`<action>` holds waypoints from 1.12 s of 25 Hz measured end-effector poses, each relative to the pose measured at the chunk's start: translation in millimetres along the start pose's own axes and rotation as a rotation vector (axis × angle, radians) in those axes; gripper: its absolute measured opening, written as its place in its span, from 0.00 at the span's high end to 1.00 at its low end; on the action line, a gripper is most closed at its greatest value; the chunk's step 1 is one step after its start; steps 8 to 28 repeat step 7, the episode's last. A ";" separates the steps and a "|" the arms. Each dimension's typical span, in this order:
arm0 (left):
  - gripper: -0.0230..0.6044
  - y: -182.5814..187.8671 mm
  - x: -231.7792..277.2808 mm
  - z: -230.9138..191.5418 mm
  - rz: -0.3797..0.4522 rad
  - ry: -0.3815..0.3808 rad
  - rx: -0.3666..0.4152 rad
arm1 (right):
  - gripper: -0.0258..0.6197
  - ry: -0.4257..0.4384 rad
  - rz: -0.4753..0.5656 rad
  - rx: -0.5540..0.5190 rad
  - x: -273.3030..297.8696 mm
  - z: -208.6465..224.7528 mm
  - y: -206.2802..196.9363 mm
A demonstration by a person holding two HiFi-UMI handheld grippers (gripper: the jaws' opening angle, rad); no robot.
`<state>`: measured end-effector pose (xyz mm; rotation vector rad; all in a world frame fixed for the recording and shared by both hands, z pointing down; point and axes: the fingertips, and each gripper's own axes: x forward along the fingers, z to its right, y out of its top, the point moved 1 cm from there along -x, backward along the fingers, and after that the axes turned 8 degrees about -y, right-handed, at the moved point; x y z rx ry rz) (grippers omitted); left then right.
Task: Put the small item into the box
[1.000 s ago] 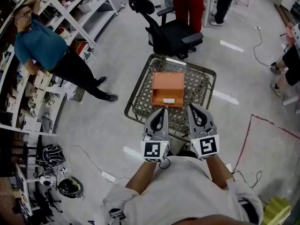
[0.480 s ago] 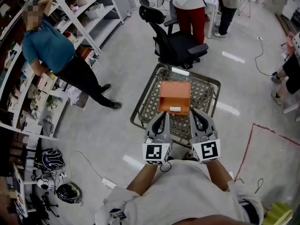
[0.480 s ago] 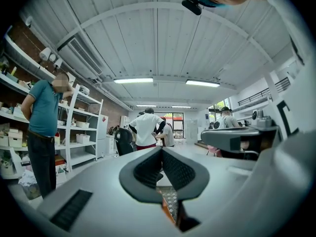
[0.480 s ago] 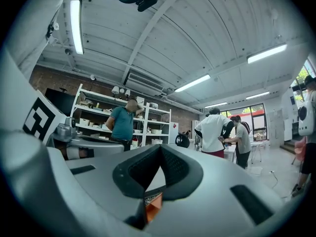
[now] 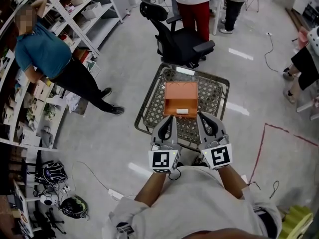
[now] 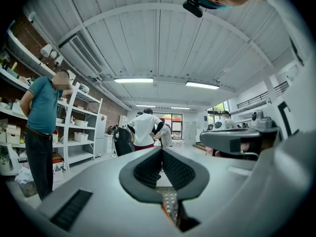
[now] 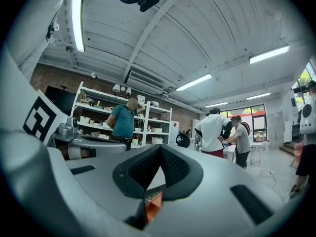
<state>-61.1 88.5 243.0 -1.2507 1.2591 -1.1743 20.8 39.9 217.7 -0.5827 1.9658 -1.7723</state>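
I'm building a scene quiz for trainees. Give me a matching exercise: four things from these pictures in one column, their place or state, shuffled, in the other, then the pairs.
1. orange box
2. small white item
3. black office chair
4. left gripper

A. jaws together, nothing between them
B. inside the wire cart
C. standing beyond the cart's far end
D. lying in the orange box

Pairs: 1-B, 2-D, 3-C, 4-A
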 end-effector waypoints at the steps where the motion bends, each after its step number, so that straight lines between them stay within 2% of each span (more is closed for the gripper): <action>1: 0.95 0.3 -0.3 1.2 0.001 -0.005 -0.001 | 0.96 -0.002 -0.001 -0.001 -0.5 -0.2 0.8; 28: 0.95 -2.5 -1.4 1.1 0.007 -0.007 0.004 | 0.96 -0.004 0.009 -0.006 -1.9 -1.1 2.8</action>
